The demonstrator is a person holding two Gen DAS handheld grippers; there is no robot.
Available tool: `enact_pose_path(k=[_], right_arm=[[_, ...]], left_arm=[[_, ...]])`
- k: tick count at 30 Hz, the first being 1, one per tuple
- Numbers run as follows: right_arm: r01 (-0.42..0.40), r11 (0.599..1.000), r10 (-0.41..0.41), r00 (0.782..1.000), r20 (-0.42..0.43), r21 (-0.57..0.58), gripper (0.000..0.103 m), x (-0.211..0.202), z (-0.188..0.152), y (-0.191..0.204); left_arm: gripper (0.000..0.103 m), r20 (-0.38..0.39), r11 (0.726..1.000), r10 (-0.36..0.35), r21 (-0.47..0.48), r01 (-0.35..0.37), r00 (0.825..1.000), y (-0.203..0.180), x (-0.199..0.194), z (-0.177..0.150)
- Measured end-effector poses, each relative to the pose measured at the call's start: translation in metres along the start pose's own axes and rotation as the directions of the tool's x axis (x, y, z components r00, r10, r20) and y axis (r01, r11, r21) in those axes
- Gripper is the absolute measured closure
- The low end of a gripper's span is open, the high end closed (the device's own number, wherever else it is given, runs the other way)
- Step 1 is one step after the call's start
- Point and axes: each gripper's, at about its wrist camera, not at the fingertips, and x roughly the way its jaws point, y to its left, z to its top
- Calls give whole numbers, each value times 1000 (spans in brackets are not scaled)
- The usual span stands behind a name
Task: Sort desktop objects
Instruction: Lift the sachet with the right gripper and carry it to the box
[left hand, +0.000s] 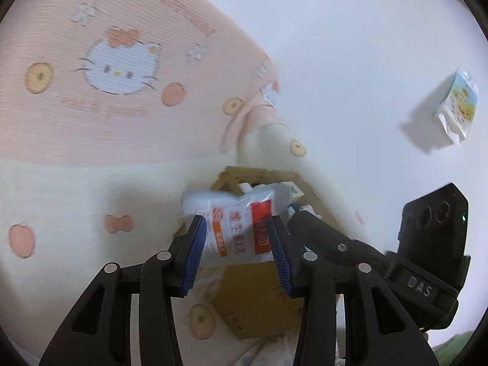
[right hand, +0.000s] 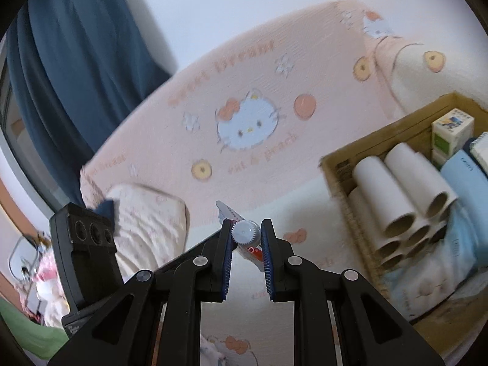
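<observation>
My left gripper (left hand: 238, 222) is shut on a white plastic packet (left hand: 225, 204) with red and orange print, held just above a brown cardboard box (left hand: 256, 299). In the right wrist view my right gripper (right hand: 247, 222) is shut on a small tube by its white ribbed cap (right hand: 245, 232); the tube's red and white body runs back between the fingers. The cardboard box (right hand: 381, 134) lies to the right of that gripper and holds several cardboard rolls (right hand: 405, 183), a small printed carton (right hand: 451, 131) and a light blue pack (right hand: 463, 177). Each gripper's black body shows in the other view.
A pink and cream cartoon-cat blanket (right hand: 244, 122) covers the surface under and behind the box. A small printed pack (left hand: 457, 106) lies on a white surface at the upper right. A dark blue curtain (right hand: 76, 61) hangs at the left, with clutter below it.
</observation>
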Motion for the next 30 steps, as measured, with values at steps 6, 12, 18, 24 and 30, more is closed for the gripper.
enact_pose_path(k=[6, 12, 18, 24, 30], right_arm=[[65, 998, -65, 998, 5, 24, 88, -26, 16, -29], [21, 997, -23, 999, 25, 76, 88, -52, 31, -53], [80, 986, -82, 997, 8, 146, 88, -61, 38, -80], [167, 973, -165, 986, -24, 162, 88, -68, 41, -96], [242, 944, -227, 970, -89, 223, 87, -74, 46, -123]], left_arm=[[46, -68, 1000, -8, 3, 8, 998, -22, 32, -3], [42, -105, 994, -112, 3, 113, 988, -44, 52, -7], [56, -157, 990, -128, -77, 117, 979, -55, 79, 2], [56, -261, 987, -117, -141, 82, 958, -67, 107, 6], [56, -376, 994, -58, -103, 20, 925, -89, 142, 8]])
